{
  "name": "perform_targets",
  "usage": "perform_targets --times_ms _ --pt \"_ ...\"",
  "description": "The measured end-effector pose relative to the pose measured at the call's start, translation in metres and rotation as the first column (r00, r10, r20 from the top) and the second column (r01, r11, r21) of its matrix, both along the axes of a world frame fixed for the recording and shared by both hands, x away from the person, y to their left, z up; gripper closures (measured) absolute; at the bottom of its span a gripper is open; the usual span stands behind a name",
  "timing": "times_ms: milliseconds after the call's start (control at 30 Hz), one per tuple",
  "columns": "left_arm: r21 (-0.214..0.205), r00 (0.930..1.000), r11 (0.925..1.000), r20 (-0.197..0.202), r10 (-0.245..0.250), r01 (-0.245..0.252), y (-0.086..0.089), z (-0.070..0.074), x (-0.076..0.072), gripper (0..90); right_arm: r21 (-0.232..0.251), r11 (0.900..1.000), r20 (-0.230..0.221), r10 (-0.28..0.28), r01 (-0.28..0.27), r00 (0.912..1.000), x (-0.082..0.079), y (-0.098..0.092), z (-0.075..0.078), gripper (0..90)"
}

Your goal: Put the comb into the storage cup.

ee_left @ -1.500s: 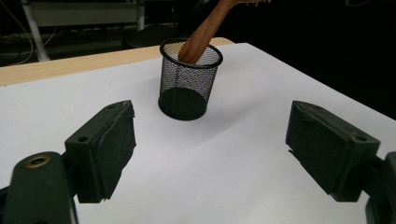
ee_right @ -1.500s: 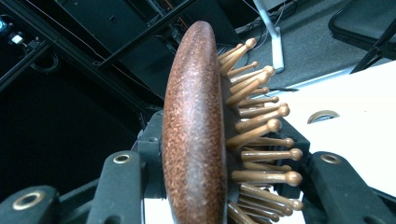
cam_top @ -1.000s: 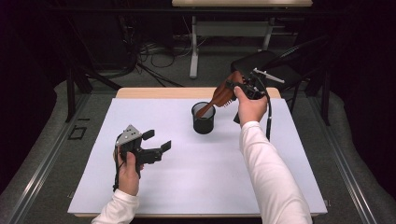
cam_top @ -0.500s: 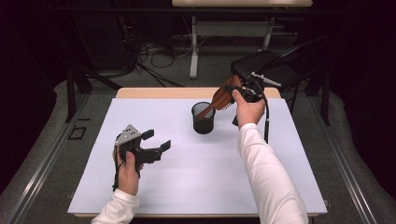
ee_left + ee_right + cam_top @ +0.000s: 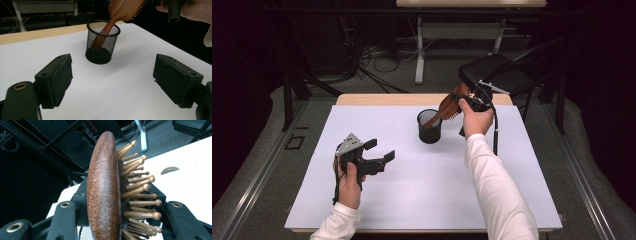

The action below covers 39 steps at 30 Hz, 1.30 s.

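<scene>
Now my right gripper [image 5: 462,101] is clamped on the paddle head of the wooden hairbrush [image 5: 447,106]; in the right gripper view the jaws press the brush [image 5: 103,195] from both sides, back on one side, pegs on the other. Compared with a second ago, the brush has tipped and come down a little: its handle then only met the rim of the black mesh cup [image 5: 429,127], and now it runs down inside. The left gripper view confirms it, with the handle [image 5: 100,41] showing through the mesh nearly to the bottom and the head slanting out over the rim of the cup [image 5: 103,41].

My left gripper [image 5: 379,151] has not shifted; its jaws are spread wide with nothing between them, low over the white table cover [image 5: 412,200], well apart from the cup.

So I judge the insertion nearly done. What remains is to lower a touch until the handle rests on the base, then release. The cup is light and unbraced, so a sideways drag could tip it.
</scene>
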<state>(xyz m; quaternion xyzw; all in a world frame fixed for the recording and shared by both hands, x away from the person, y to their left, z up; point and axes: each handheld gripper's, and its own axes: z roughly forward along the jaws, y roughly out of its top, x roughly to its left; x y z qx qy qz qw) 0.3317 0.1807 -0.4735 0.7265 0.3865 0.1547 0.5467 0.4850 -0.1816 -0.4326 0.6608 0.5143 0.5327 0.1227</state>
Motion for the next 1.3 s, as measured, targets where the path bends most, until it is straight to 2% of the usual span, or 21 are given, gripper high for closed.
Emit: perform_targets --times_ms 500,1300 --pt "-0.001 1.0000 1.0000 -0.001 0.000 0.000 0.000 0.000 0.000 16.0 -0.013 0.9999 -0.007 0.004 -0.004 1.0000 0.001 0.005 -0.009 49.4" --pt "-0.003 1.0000 1.0000 -0.001 -0.001 0.001 0.001 0.000 0.001 16.0 -0.013 0.9999 -0.016 0.003 -0.003 0.9999 0.002 0.008 -0.012 49.3"
